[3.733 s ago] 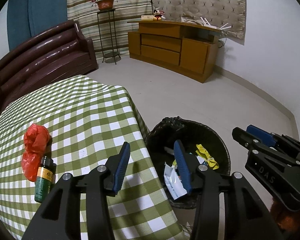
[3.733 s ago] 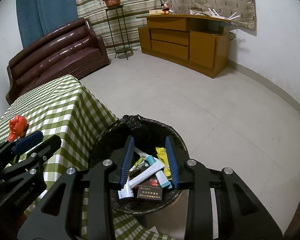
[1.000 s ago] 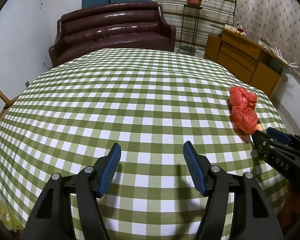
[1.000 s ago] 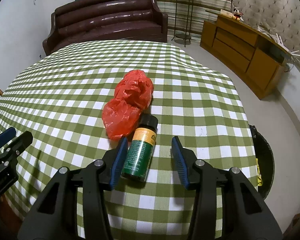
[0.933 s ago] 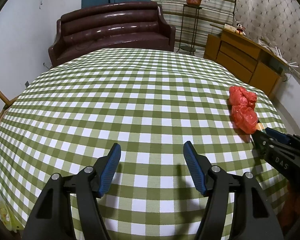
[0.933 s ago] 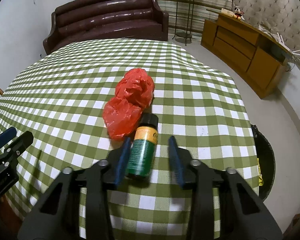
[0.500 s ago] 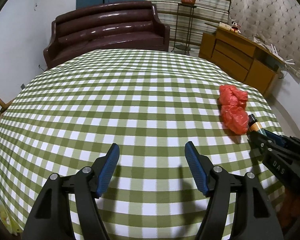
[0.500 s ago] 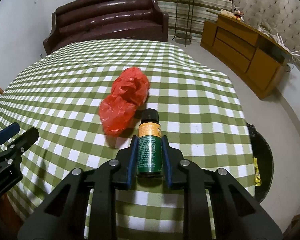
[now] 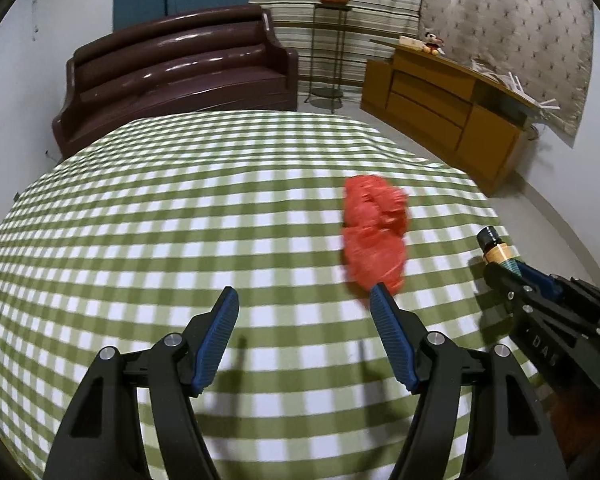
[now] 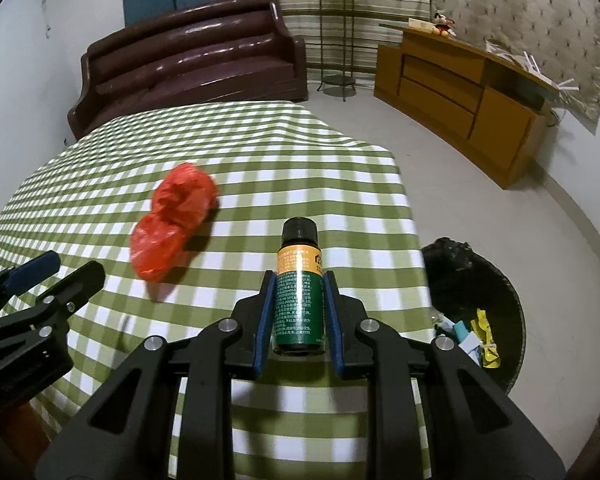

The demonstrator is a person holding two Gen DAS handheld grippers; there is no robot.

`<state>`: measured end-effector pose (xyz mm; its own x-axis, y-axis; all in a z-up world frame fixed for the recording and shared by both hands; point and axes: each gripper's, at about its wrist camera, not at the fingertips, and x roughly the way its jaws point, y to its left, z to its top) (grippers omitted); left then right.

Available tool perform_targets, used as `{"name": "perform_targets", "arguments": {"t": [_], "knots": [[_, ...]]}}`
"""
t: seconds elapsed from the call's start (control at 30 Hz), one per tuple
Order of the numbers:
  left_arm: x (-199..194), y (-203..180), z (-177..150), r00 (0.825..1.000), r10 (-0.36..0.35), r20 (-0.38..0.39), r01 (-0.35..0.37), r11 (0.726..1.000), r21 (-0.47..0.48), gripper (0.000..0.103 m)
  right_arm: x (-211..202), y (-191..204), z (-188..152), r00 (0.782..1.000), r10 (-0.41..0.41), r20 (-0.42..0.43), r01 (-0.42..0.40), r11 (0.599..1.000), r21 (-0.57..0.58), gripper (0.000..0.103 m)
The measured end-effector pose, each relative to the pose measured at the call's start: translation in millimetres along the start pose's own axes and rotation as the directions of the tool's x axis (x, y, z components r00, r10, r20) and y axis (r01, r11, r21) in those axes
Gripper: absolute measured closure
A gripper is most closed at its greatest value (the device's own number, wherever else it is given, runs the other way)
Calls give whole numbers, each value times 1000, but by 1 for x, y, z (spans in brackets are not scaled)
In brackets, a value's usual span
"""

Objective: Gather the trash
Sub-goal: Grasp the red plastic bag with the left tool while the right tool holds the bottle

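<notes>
The checked green-and-white tabletop (image 9: 148, 216) is filling most of both views, with a dark brown sofa (image 10: 188, 64) sitting behind it at the top and a wooden cabinet (image 10: 460, 88) standing upper right. Low on the right edge of the right wrist view, a black-lined trash bin (image 10: 496, 292) is sitting on the floor just beside the tabletop, with wrappers lying inside. A crumpled red plastic bag (image 9: 374, 232) is lying on the cloth right of centre in the left wrist view, just above the left tool (image 9: 304, 336), whose jaws are standing spread with nothing between them. At lower centre of the right wrist view, the right tool (image 10: 298, 316) is pinching a green bottle (image 10: 298, 300) with an orange band and black cap, its blue pads (image 10: 265, 320) pressing on both sides, having just been closing.
</notes>
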<state>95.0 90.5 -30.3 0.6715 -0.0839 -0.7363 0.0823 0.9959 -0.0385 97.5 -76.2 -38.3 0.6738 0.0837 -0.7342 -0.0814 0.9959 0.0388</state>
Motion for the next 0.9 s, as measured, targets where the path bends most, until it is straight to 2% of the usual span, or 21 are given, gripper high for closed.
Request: {"name": "perform_targets", "arguments": {"t": [0.3, 0.63, 0.67, 0.73, 0.77, 0.9], "knots": [[19, -31, 25, 1000, -16, 13, 16, 999, 34, 33, 7, -22, 10, 1000, 11, 9, -11, 1000, 26, 80], [56, -39, 37, 999, -14, -47, 16, 999, 40, 34, 16, -30, 15, 1000, 28, -5, -28, 999, 42, 80], [57, -39, 36, 999, -16, -50, 19, 999, 44, 42, 16, -29, 15, 1000, 29, -5, -29, 999, 43, 80], [61, -40, 34, 998, -20, -67, 24, 998, 53, 50, 16, -29, 15, 1000, 29, -5, -28, 999, 42, 80], [63, -40, 33, 997, -29, -77, 33, 998, 54, 61, 16, -30, 16, 1000, 29, -5, -29, 999, 42, 80], [58, -40, 27, 996, -50, -67, 54, 997, 55, 73, 15, -30, 15, 1000, 27, -5, -27, 999, 40, 80]]}}
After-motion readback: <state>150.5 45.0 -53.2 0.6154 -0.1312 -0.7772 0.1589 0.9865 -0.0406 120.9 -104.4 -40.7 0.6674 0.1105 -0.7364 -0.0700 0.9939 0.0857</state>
